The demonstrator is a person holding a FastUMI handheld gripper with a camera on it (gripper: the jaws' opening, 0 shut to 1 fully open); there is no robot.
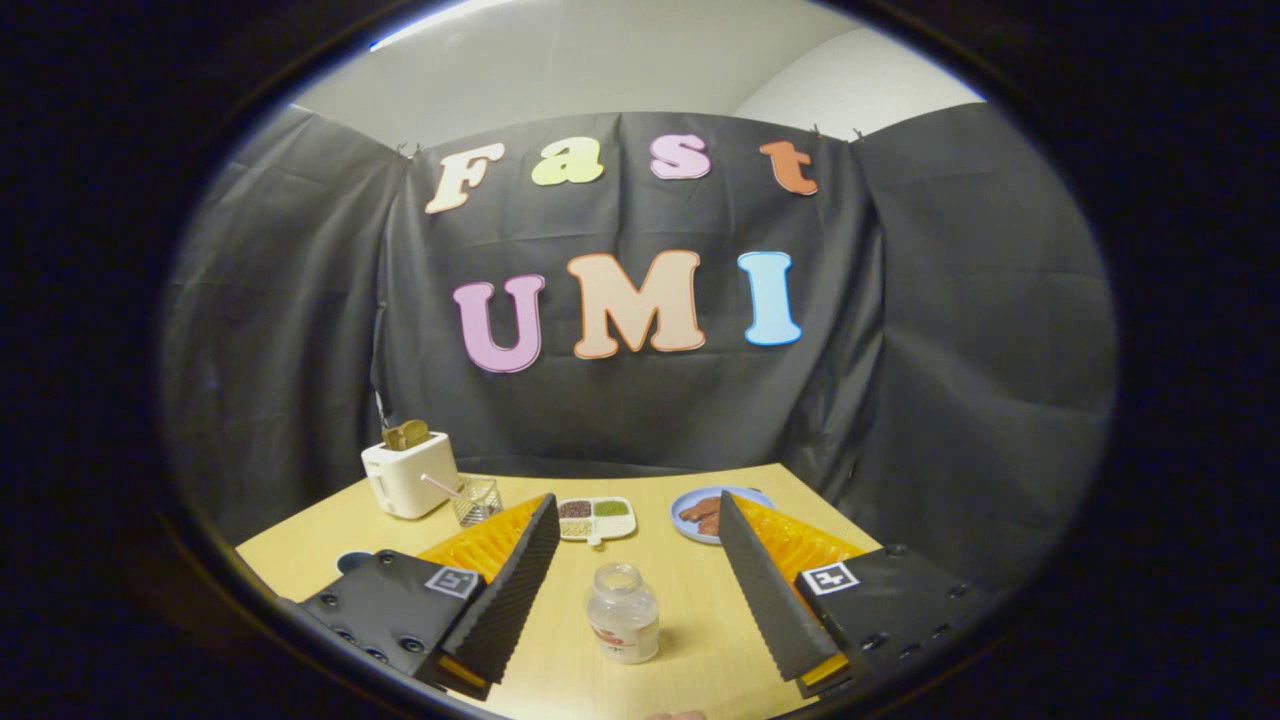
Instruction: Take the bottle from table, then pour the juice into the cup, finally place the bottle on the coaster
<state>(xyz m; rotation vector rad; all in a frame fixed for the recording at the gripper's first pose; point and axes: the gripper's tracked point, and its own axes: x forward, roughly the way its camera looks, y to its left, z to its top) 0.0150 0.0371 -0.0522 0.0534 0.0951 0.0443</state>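
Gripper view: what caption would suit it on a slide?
Open gripper poised around an uncapped bottle standing on the wooden table, with toaster and snack plates beyond.

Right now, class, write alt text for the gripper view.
An open gripper hovers over a wooden table, its jaws spread either side of a small clear bottle. Beyond stand a toaster, a glass cup, a divided dish and a blue plate.

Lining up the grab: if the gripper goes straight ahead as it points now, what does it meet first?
Most likely the bottle, upright and uncapped on the table, between the open gripper fingers. Beyond it lies the divided snack dish; depth is hard to judge.
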